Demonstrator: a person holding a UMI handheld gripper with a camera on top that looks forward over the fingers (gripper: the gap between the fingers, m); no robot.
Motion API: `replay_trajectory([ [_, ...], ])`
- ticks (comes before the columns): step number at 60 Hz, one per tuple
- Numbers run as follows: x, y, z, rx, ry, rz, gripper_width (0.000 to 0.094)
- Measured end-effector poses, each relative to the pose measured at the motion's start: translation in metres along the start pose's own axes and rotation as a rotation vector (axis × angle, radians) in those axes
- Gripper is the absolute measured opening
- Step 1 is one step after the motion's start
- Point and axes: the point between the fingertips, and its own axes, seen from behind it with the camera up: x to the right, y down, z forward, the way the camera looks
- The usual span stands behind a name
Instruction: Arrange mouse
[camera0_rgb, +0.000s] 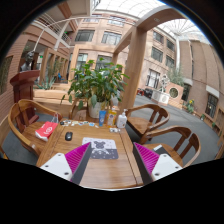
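Note:
A small black mouse (69, 136) lies on the wooden table (110, 170), at the far left, beyond my left finger. A grey mouse mat (103, 150) with a white figure printed on it lies at the table's middle, just ahead of my fingers. My gripper (112, 162) hovers above the near part of the table and is open, its magenta pads (79, 160) spread wide with only bare wood and the mat's near edge between them. It holds nothing.
A red packet (46, 129) rests on the left wooden chair (24, 122). A potted plant (97, 82), a blue can (102, 117) and a clear bottle (122, 120) stand at the table's far end. More wooden chairs (152, 120) stand on the right.

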Motion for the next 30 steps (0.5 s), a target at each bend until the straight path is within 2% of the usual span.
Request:
replay_trajectory([
  [12,-0.003,0.032,0.028,-0.066,-0.01,-0.013,0.0849],
  [23,-0.024,0.102,0.071,-0.199,-0.041,-0.039,0.0847],
  [30,-0.065,0.149,0.097,-0.289,-0.104,-0.057,0.0847],
])
